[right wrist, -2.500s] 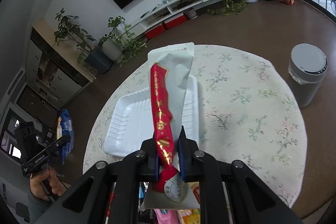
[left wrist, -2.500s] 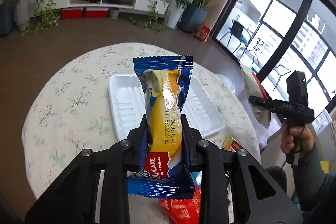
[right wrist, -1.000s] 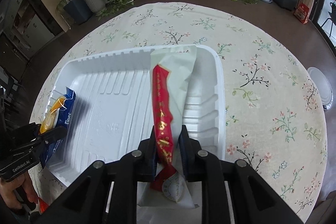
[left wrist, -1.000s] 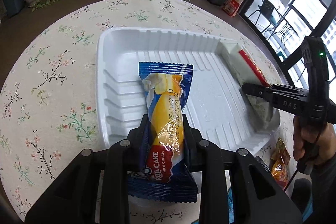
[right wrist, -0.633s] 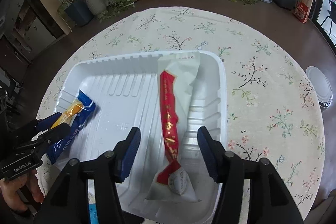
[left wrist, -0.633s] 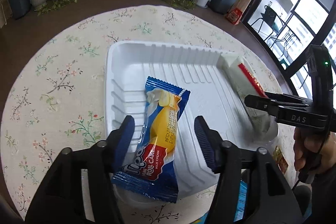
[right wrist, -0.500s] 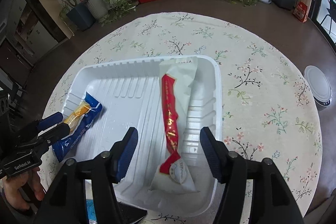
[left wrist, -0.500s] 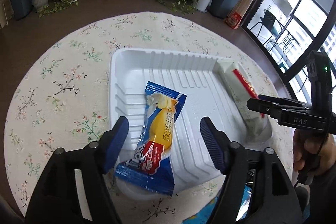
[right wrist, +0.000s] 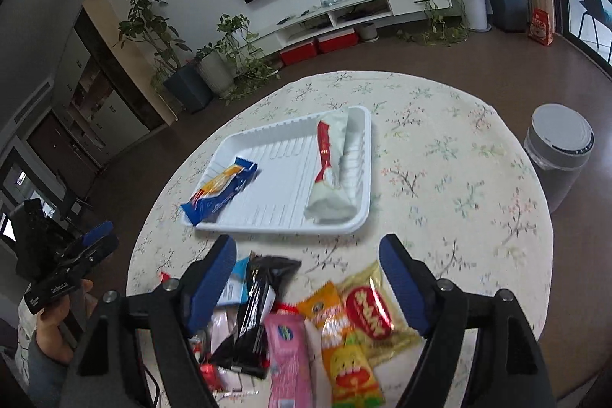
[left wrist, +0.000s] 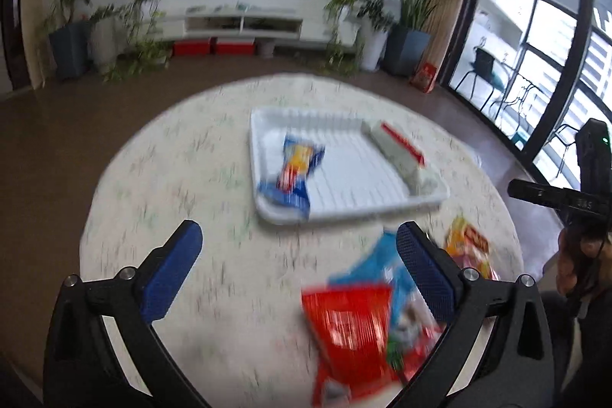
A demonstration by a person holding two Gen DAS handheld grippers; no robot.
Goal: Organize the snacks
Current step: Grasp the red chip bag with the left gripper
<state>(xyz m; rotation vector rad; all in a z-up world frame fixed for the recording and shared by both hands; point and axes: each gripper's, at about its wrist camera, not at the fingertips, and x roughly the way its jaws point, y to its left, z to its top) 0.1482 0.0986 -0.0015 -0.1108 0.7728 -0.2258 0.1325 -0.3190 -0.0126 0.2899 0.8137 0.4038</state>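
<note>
Both grippers empty, jaws spread wide: left gripper [left wrist: 298, 255], right gripper [right wrist: 306, 270]. White ribbed foam tray [right wrist: 290, 174] holds a blue-and-yellow roll-cake packet [right wrist: 220, 192] at its left edge and a white-and-red wrapped bar [right wrist: 331, 159] on the right. Loose snack packets [right wrist: 306, 324] sit heaped near the table's edge. Risk: the overlapping packets may yield a double pick; the left view is blurred, probably from motion. The tray's middle is open.

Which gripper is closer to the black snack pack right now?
Right. The right gripper hangs open just above the black pack in the snack pile; the left gripper is off the table's left edge, farther away.
</note>
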